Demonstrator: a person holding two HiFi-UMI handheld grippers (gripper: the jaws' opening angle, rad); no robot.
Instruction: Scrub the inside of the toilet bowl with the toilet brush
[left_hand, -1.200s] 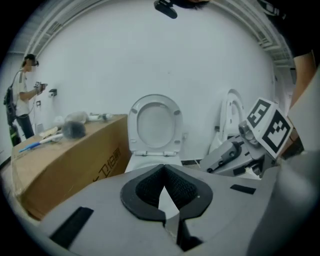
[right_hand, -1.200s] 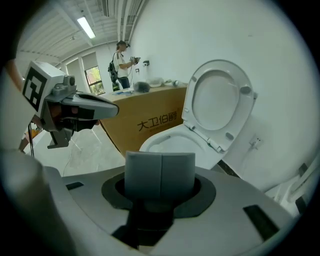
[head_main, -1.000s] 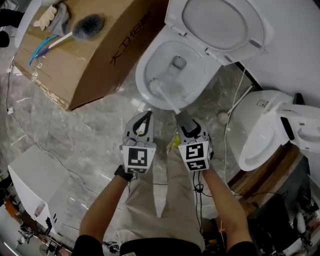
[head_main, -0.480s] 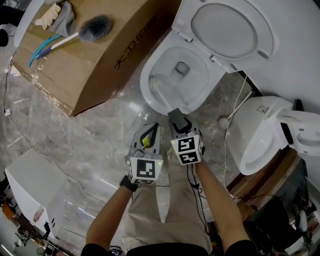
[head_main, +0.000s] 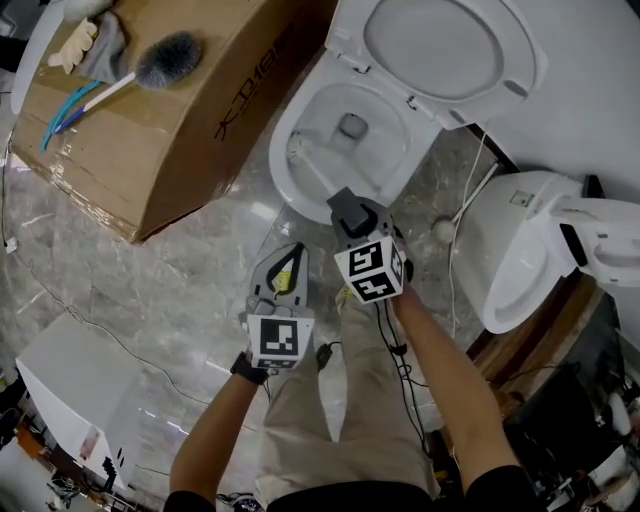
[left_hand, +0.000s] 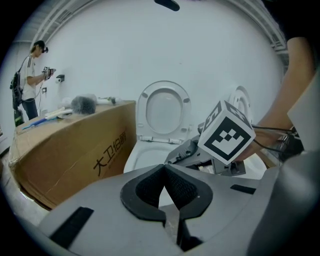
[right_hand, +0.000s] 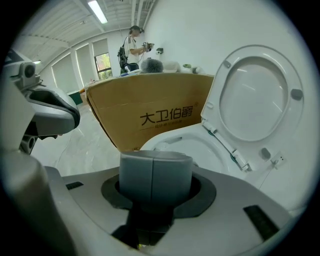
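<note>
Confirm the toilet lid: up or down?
Up. The lid leans back behind the bowl, and the bowl's inside is exposed in the head view and right gripper view.

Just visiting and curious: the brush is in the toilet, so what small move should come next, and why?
Probably sweep the toilet brush sideways along the wall: the right gripper is shut on its handle, and the brush head sits at the left inner side of the toilet bowl, with the other sides yet to cover.
</note>
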